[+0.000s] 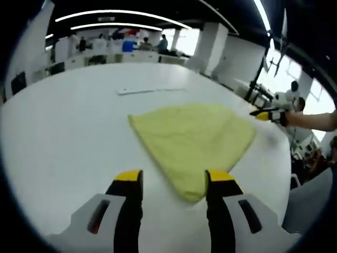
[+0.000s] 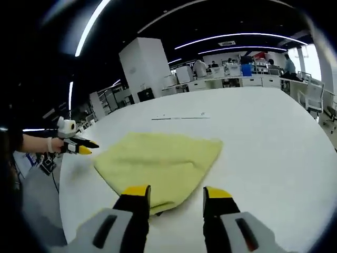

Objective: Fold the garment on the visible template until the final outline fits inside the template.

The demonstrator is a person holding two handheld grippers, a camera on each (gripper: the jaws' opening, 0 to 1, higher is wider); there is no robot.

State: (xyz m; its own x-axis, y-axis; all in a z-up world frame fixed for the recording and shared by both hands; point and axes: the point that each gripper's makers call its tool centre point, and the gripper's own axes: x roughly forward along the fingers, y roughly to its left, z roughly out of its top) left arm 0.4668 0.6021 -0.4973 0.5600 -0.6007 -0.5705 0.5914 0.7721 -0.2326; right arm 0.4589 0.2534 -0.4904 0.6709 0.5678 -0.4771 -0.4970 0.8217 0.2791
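Note:
A yellow garment (image 1: 192,139) lies folded flat on the white table (image 1: 68,132), roughly a rounded triangle. My left gripper (image 1: 175,178) stands open just above the table, and the cloth's near corner lies between its yellow-tipped jaws. Past the garment's right side hovers my right gripper (image 1: 268,115), held out on a person's arm (image 1: 316,121). In the right gripper view the garment (image 2: 158,158) lies ahead on the table (image 2: 274,137), its near edge between the jaws of the open right gripper (image 2: 177,193). The left gripper (image 2: 76,145) hangs off the cloth's left side.
A thin pale line (image 1: 150,90) is marked on the table beyond the garment, seen again as a line (image 2: 179,118) in the right gripper view. Desks and people (image 2: 242,68) fill the far room, beside a white pillar (image 2: 145,68). A chair (image 2: 315,97) stands at the table's right edge.

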